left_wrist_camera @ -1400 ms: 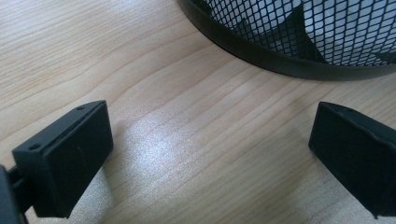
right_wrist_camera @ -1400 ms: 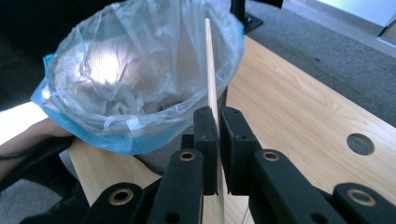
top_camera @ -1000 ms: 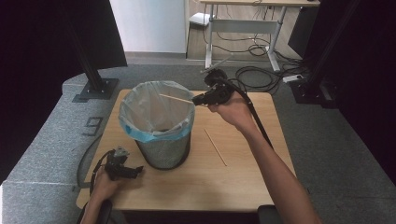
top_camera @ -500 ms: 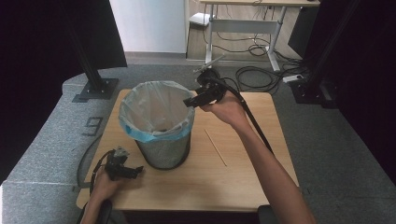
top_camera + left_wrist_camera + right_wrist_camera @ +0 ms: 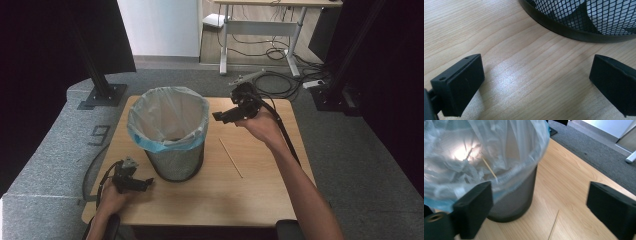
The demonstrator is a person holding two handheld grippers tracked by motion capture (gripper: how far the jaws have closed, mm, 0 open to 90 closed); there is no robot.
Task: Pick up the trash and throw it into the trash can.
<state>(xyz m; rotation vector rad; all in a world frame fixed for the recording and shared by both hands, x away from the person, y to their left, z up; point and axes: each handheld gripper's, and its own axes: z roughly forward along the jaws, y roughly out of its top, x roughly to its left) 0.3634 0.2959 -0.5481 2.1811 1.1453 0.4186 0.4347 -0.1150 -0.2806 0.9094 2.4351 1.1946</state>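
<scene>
Here the right gripper (image 5: 218, 117) hangs beside the rim of the mesh bin (image 5: 172, 159), its jaws just opened wide with nothing between them. 1 thin stick (image 5: 489, 168) lies inside the bin's liner, another stick (image 5: 230, 157) on the bench (image 5: 260, 195). The left gripper (image 5: 147, 183) rests near the bin's base, jaws wide, empty.

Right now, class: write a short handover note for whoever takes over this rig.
Right tool: open, nothing between its jaws, which have just been opening; held beside the bin's rim.
Left tool: open, resting on the table by the bin's base.
Bin: upright, bag-lined.
Done: one stick lies inside the bag.
Left: one stick on the table, right of the bin, to pick up and drop in.
</scene>
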